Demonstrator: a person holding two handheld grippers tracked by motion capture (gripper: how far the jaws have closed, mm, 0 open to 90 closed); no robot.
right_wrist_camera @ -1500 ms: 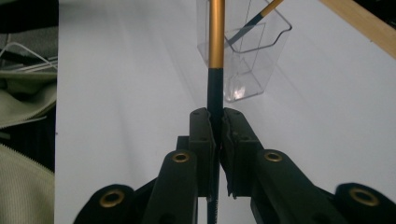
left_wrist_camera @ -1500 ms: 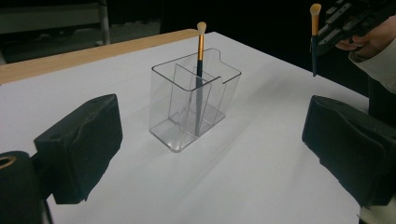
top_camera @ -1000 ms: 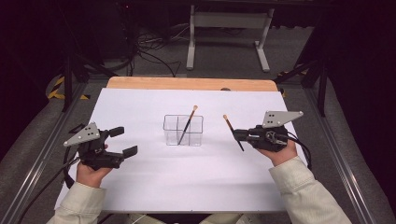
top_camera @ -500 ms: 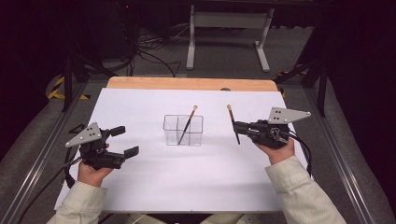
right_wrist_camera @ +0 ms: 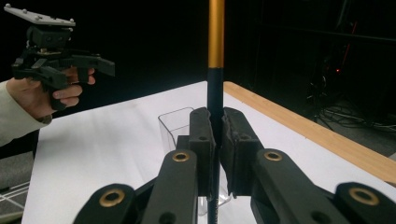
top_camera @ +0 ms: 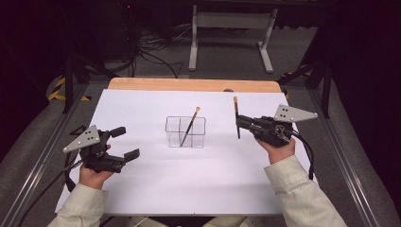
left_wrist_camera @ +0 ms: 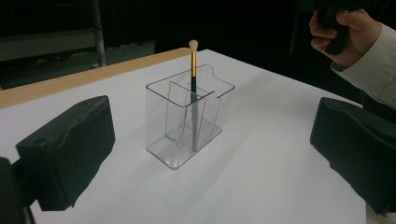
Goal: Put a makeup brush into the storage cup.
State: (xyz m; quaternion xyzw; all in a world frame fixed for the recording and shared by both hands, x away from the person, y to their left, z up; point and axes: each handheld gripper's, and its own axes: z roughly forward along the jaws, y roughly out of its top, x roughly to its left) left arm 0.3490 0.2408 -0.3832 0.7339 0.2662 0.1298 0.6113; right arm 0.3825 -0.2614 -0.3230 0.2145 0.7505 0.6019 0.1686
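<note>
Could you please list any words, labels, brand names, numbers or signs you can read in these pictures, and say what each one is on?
There is no readable text in any view.
Clear organiser: no label or print.
Brush standing in it: plain gold and black handle, no brand visible.
Brush held in the right gripper: no marking.
Left gripper and its grey plate: holes only, no lettering.
White table cover: blank.

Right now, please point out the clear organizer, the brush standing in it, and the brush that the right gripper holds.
clear organizer [left_wrist_camera: 173, 122], left gripper view, front wall.
brush in organizer [left_wrist_camera: 193, 63], left gripper view, gold ferrule.
held brush [right_wrist_camera: 215, 32], right gripper view, gold part above the right gripper [right_wrist_camera: 215, 154].
</note>
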